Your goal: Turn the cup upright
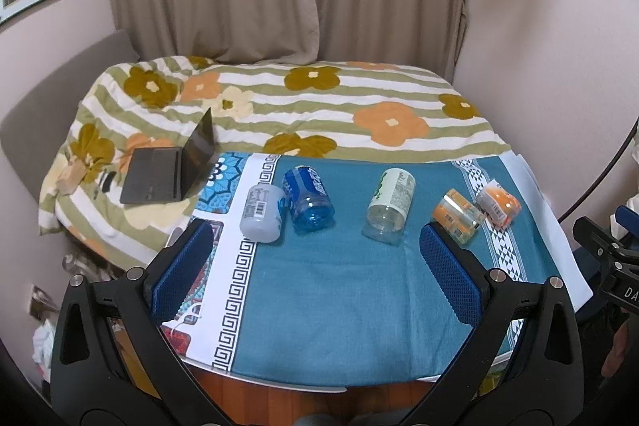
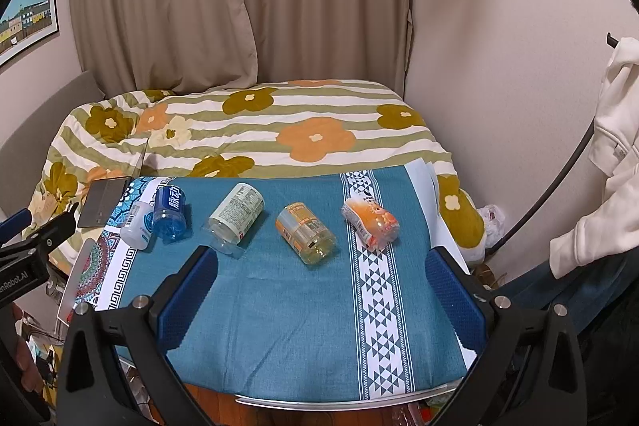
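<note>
Several cut-bottle cups lie on their sides in a row on the blue cloth: a white one [image 1: 261, 213] [image 2: 137, 222], a blue one [image 1: 308, 203] [image 2: 171, 212], a clear one with a pale green label [image 1: 390, 204] [image 2: 235, 216], a yellow-orange one [image 1: 458, 215] [image 2: 305, 228] and an orange one [image 1: 498, 201] [image 2: 370, 217]. My left gripper [image 1: 317, 238] is open and empty, hovering above the table's near side. My right gripper [image 2: 321, 260] is open and empty, also above the near side. No cup is between either pair of fingers.
The table [image 1: 319, 306] [image 2: 299, 314] wears a blue patterned cloth, its front edge near me. Behind it is a bed with a flowered quilt [image 1: 299, 106] and an open laptop [image 1: 171, 166]. A white garment [image 2: 607, 146] hangs at the right. Clutter lies on the floor at the left.
</note>
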Motion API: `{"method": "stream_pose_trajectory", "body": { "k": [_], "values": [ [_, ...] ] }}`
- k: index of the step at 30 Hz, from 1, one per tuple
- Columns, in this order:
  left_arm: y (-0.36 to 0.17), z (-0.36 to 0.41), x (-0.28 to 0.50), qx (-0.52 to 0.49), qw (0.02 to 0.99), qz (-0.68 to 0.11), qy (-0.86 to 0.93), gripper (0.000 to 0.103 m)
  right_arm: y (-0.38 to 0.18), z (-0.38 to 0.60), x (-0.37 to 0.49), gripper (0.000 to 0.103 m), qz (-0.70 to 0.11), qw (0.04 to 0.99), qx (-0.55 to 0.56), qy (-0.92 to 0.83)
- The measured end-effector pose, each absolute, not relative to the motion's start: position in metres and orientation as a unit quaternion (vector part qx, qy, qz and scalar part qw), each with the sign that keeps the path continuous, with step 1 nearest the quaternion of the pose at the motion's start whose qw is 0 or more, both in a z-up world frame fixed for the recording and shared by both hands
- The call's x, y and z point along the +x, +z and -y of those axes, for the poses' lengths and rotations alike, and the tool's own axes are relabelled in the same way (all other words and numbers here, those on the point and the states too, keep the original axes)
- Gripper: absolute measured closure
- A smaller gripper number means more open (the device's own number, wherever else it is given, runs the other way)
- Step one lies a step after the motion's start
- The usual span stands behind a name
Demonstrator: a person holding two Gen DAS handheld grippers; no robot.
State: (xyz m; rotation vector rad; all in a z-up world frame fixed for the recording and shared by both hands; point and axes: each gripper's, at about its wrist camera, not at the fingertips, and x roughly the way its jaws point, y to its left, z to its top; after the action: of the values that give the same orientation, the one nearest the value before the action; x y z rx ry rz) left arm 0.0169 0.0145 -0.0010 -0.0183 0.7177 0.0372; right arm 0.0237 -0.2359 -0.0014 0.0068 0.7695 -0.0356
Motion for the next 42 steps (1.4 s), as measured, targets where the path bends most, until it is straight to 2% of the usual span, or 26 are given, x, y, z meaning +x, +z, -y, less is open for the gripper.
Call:
{"method": "stream_pose_trajectory", "body": {
  "k": [14,24,33,42],
  "values": [
    [0.004,-0.021,0.012,-0.028,0.93,-0.363,0.058,0.0,0.001,0.238,0.036,0.0,-0.381,0.924,0.001,0.013],
    [-0.011,-0.055,0.054,-0.034,0.909,-0.407,0.079,0.0,-0.023,0.236,0.066,0.0,-0.398,0.916,-0.018,0.051],
    [-0.06,-0.094,0.127,-0.041,0.877,-0.476,0.054,0.0,-0.044,0.211,0.104,0.0,-0.419,0.907,-0.001,0.032],
    [-0.132,-0.115,0.192,-0.033,0.83,-0.557,0.019,0.0,-0.073,0.176,0.147,0.0,-0.447,0.894,0.021,0.012]
  ]
}}
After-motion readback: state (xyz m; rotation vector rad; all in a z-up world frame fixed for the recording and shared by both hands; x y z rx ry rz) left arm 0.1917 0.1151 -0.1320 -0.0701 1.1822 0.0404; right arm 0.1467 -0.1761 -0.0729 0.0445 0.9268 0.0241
